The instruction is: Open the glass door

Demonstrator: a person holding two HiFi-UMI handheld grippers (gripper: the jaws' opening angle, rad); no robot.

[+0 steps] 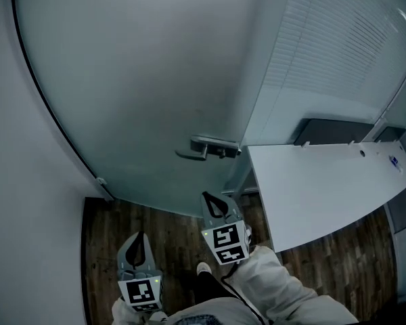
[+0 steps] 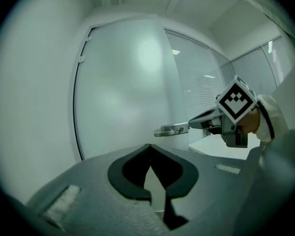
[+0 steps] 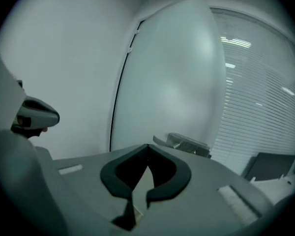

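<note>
Right gripper (image 1: 208, 199) — jaws together — toward door handle (image 1: 206, 147)

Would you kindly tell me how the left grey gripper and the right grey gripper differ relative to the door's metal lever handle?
The right gripper is farther forward, close to the metal lever handle; the left gripper sits back, nearer the white wall. The handle lies just beyond the right gripper's jaws, but well off to the right of the left gripper's. Both are shut, empty, and aimed at the frosted glass door.
</note>
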